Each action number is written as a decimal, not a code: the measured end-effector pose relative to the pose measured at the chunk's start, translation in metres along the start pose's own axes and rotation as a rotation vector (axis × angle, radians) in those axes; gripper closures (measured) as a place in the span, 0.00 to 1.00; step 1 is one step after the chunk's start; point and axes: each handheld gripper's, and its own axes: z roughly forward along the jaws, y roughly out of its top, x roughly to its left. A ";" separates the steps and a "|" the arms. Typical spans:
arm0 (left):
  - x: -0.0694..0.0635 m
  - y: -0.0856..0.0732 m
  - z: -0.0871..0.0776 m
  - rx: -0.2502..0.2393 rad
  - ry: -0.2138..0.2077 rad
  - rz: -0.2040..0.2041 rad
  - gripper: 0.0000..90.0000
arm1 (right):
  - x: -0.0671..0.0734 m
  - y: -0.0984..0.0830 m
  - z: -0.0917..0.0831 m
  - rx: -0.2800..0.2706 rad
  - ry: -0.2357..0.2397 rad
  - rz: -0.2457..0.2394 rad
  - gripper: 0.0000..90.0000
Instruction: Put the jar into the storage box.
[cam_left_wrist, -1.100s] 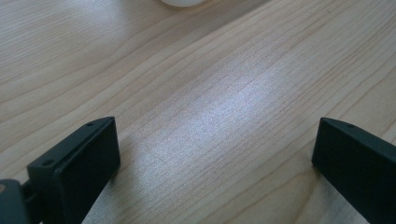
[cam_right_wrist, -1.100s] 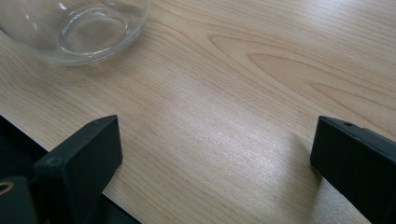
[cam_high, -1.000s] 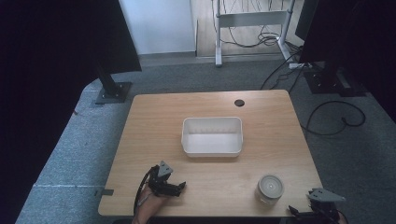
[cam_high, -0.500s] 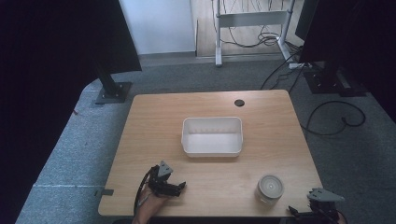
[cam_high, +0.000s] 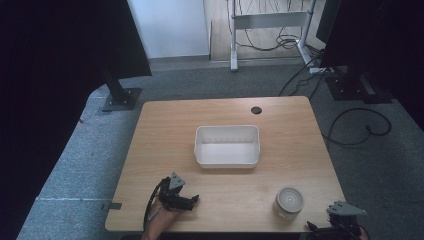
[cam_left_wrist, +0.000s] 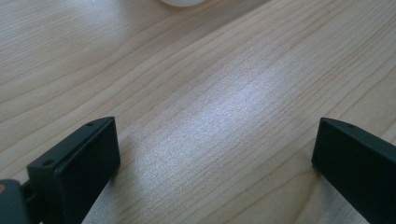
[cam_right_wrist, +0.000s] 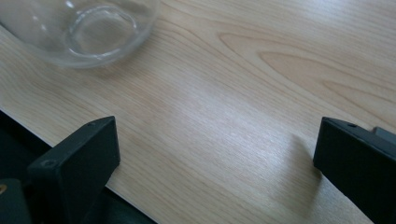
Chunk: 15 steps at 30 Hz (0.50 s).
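My left gripper (cam_high: 187, 201) rests low over the wooden table (cam_high: 165, 135) near its front left edge. Its jaws stand wide apart, and the left gripper view has only bare wood between them (cam_left_wrist: 217, 154). My right gripper (cam_high: 334, 224) sits at the table's front right corner, open, with nothing between its jaws (cam_right_wrist: 217, 154). A clear glass jar (cam_high: 288, 202) stands just left of the right gripper; its rounded glass base (cam_right_wrist: 84, 28) appears at the top left of the right gripper view. A white rectangular bin (cam_high: 227, 146) sits empty mid-table.
A round cable hole (cam_high: 256, 109) lies near the table's far edge. Dark monitor stands (cam_high: 120, 95) and cables (cam_high: 355, 125) are on the grey carpet beyond. The table's front edge (cam_right_wrist: 56, 140) runs right under the right gripper.
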 end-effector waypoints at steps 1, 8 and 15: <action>0.000 0.000 0.000 0.000 0.000 0.000 0.01 | 0.001 0.001 0.000 -0.002 0.005 -0.003 0.00; 0.000 0.000 0.000 0.000 0.000 0.000 0.01 | 0.008 0.007 -0.004 -0.021 0.029 -0.023 0.00; 0.000 0.000 0.000 0.000 0.000 0.000 0.01 | 0.014 0.013 -0.007 -0.055 0.049 -0.039 0.01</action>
